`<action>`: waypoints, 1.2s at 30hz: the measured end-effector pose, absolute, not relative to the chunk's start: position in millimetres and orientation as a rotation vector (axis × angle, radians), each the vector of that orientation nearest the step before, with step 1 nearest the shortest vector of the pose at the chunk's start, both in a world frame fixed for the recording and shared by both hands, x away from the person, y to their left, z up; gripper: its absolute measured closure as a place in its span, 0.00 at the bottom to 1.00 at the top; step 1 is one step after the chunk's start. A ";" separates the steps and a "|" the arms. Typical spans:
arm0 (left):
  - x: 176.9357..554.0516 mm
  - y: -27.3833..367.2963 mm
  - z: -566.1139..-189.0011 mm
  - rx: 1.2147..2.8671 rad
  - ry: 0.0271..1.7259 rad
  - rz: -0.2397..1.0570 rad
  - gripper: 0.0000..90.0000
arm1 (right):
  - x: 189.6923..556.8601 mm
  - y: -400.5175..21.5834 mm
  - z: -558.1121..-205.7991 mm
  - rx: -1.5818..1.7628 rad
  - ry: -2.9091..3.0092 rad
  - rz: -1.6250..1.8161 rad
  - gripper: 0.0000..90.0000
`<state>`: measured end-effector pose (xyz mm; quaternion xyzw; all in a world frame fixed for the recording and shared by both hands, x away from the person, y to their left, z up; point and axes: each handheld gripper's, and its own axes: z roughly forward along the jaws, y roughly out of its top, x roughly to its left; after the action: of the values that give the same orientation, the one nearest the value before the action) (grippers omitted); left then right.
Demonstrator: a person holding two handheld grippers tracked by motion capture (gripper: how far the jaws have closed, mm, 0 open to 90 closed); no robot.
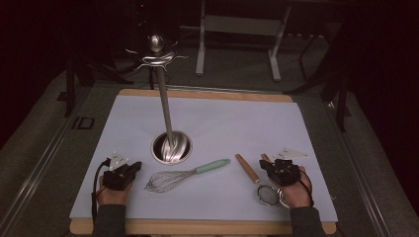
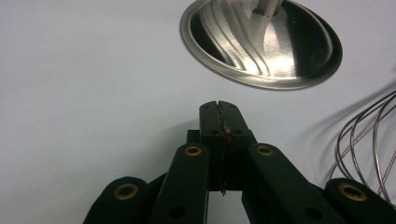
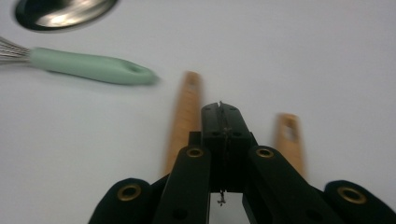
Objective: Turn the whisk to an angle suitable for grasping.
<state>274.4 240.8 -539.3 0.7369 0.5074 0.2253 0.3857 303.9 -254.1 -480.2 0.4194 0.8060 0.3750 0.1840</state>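
Observation:
A metal utensil stand rises from a round ribbed base (image 1: 171, 147) (image 2: 261, 44) at the middle of the white mat (image 1: 237, 123), with hooks at its top (image 1: 156, 52). A wire whisk (image 1: 168, 180) with a mint-green handle (image 3: 93, 67) lies in front of the base. My left gripper (image 1: 135, 167) (image 2: 218, 105) rests left of the whisk, jaws pressed together with nothing between them. My right gripper (image 1: 264, 163) (image 3: 220, 107) hovers shut and empty between two wooden handles (image 3: 184, 116) (image 3: 289, 140). A small mesh strainer (image 1: 268, 195) lies by the right hand.
The mat covers a wooden board (image 1: 197, 228) whose edge shows at the front and back. The whisk's wires (image 2: 369, 135) lie just right of the left jaws. Beyond the table stand dark frames and a metal stand leg (image 1: 200, 54).

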 end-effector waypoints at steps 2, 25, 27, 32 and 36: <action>273.6 240.5 -538.6 1.883 1.282 0.575 1.00 | 303.8 -243.1 -477.0 1.171 2.296 1.057 1.00; 261.0 233.2 -528.2 1.931 1.158 0.554 1.00 | 320.2 -147.3 -500.4 1.041 2.557 0.881 1.00; 258.8 233.4 -526.7 1.926 1.157 0.554 1.00 | 322.8 -140.7 -502.0 1.029 2.578 0.860 1.00; 252.1 233.4 -522.9 1.917 1.143 0.556 1.00 | 327.5 -127.8 -505.0 0.995 2.627 0.786 1.00; 247.5 232.6 -520.8 1.919 1.118 0.543 1.00 | 330.3 -123.6 -507.3 0.987 2.647 0.766 1.00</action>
<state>247.5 232.6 -520.8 0.7638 0.4449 0.2162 0.4147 330.3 -123.6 -507.3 0.3353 0.8992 0.2601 0.1070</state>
